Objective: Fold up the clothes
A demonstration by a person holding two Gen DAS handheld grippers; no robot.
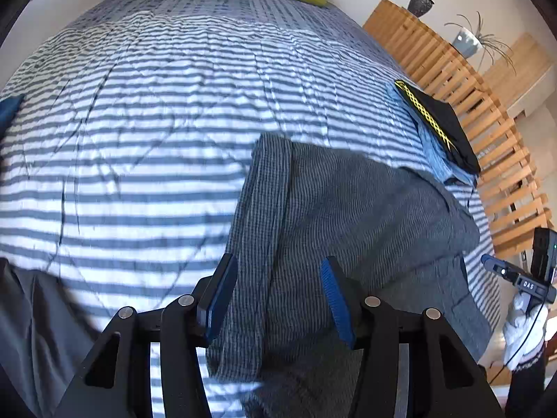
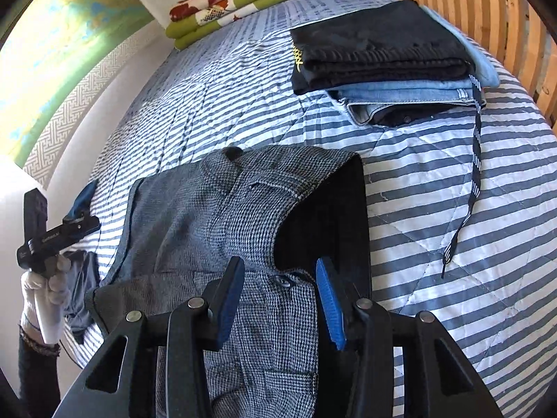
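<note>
Slippage threatens the grey houndstooth woven garment (image 2: pixel 243 209) near the striped quilted bed's (image 1: pixel 139 122) right edge, since left gripper (image 1: pixel 278 299) and right gripper (image 2: pixel 278 299) both gape, clasping nothing.

Both jaws are held apart: the left gripper (image 1: pixel 278 296) and right gripper (image 2: pixel 280 299), each gripped by a white-gloved hand (image 2: pixel 45 289).

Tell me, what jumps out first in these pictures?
A grey checked jacket lies spread on a blue-and-white striped bedspread, right under two open black grippers with blue pads, the left and the right. Behind it, near the wooden slats, sits a folded stack: a black garment on top of jeans. At the far end lies a green and red floral bundle.
</note>
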